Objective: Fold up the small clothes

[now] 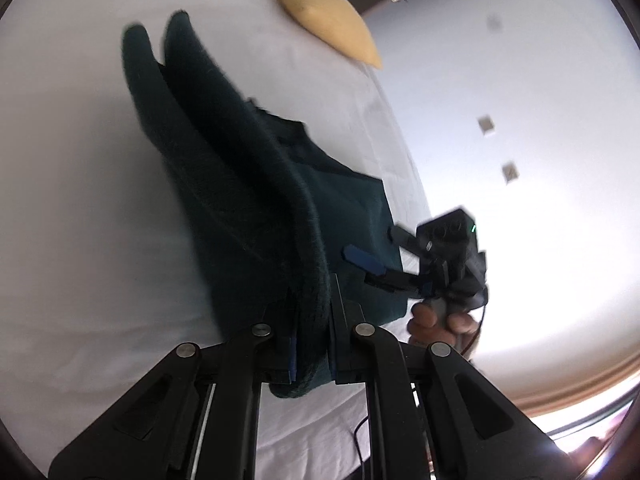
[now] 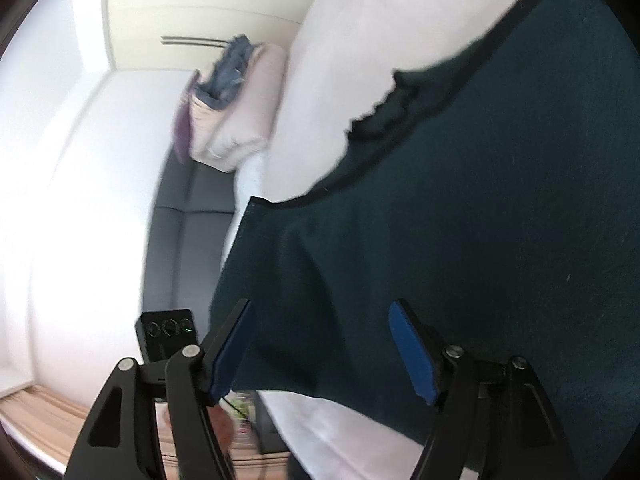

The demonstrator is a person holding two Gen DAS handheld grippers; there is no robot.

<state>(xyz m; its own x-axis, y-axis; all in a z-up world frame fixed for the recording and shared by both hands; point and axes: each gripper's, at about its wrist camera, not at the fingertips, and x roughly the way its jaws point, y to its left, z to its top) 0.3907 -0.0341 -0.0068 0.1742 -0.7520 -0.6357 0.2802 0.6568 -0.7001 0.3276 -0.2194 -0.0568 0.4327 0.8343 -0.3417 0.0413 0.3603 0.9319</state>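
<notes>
Dark green knit garment lies on white bedsheet, long axis running away from left gripper toward yellow pillow. Left gripper pinched tight on its thick ribbed edge, lifting that edge w/ cloth draping down. Right gripper spread wide, pads either side of flat hem, not pressing. Judgement: left is the working hand; fold goes across toward the right gripper's side

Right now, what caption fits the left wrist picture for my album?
Left gripper pinches a dark green garment above the white bed.
</notes>
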